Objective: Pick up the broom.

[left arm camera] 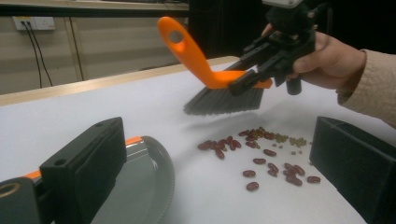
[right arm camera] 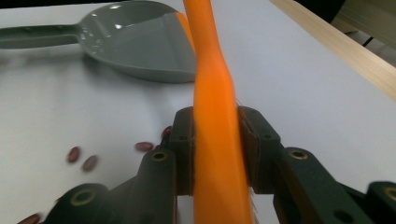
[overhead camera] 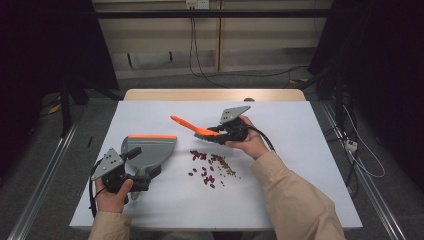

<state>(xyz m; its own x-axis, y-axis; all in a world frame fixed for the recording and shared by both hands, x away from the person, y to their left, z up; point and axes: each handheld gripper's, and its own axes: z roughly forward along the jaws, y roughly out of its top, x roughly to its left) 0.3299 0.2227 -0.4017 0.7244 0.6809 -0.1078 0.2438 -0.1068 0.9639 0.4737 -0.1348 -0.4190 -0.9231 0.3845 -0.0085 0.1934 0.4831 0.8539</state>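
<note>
My right gripper (overhead camera: pixel 216 132) is shut on the orange handle of a small brush (overhead camera: pixel 192 127), whose dark bristles (left arm camera: pixel 224 100) hang a little above the white table. In the right gripper view the handle (right arm camera: pixel 215 107) runs straight up between the two pads. Dark red beans (overhead camera: pixel 206 167) lie scattered under and in front of the brush, with smaller greenish ones (left arm camera: pixel 290 140) beside them. A grey dustpan (overhead camera: pixel 150 149) with an orange lip lies flat at the left. My left gripper (overhead camera: pixel 141 164) stands open at the pan's handle end, its jaws wide apart, and the pan (left arm camera: pixel 144 182) lies by one of them.
The white table (overhead camera: pixel 305 150) has bare room at the right and along the front. A wooden strip (overhead camera: pixel 215 95) edges its far side. Cables hang on the wall behind, and dark frames stand at both sides.
</note>
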